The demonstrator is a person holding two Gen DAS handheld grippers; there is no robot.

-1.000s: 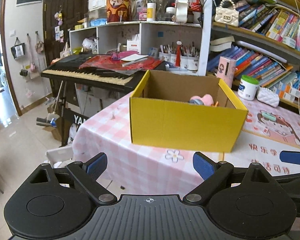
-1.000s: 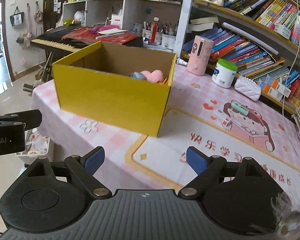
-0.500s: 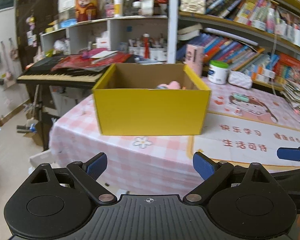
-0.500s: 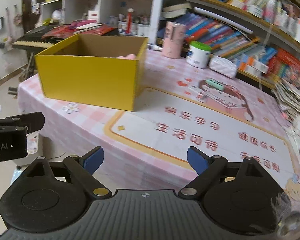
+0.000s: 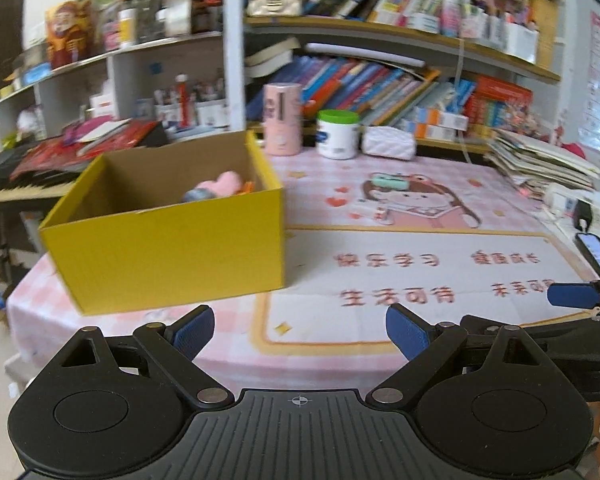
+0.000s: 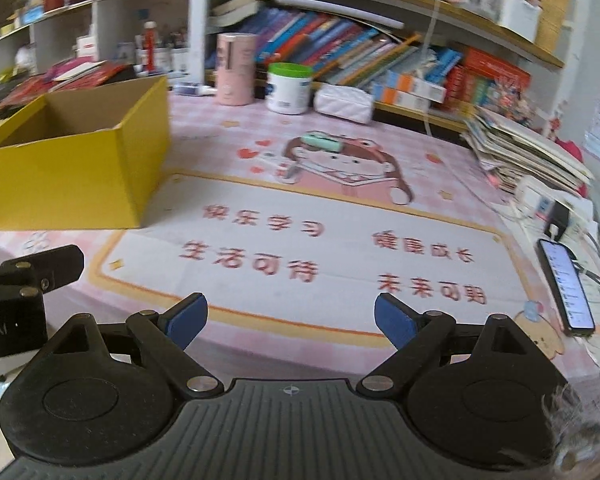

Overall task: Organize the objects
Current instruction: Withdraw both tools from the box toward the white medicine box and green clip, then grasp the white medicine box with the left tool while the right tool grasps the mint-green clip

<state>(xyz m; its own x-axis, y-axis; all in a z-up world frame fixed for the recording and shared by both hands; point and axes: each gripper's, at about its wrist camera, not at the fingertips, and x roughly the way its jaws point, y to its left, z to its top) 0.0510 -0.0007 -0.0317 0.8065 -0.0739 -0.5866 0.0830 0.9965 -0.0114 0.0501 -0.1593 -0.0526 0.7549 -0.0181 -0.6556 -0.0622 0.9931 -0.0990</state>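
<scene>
Swung to the right since the earlier frames: yellow box (image 5: 168, 236) now left of centre in the left wrist view and at the far left edge (image 6: 80, 160) in the right wrist view, with far more of the printed mat (image 6: 320, 240) exposed.

Left gripper (image 5: 300, 330): fingers (image 5: 194, 326) spread wide, nothing between them, held above the near edge of the counter (image 5: 100, 320). Right gripper (image 6: 290, 318): fingers (image 6: 394, 320) spread wide, likewise holding nothing, positioned over the near border of the mat.

Box: open at the top, standing on the pink checked cloth at the left end of the counter, just beside the mat's left border. Inside, against the right wall: a pink soft toy (image 5: 228, 184) with a grey-blue item touching it; details blurred.

On the mat, well apart from both grippers: a small green case (image 6: 320, 142) lying on the cartoon girl's head. Behind it, in a row along the back of the counter: pink canister (image 6: 236, 68), white jar with green lid (image 6: 289, 88), white quilted pouch (image 6: 342, 102).

At the right edge of the counter: phone (image 6: 566, 286), screen lit, lying flat; a stack of papers (image 6: 528, 148) behind it.
</scene>
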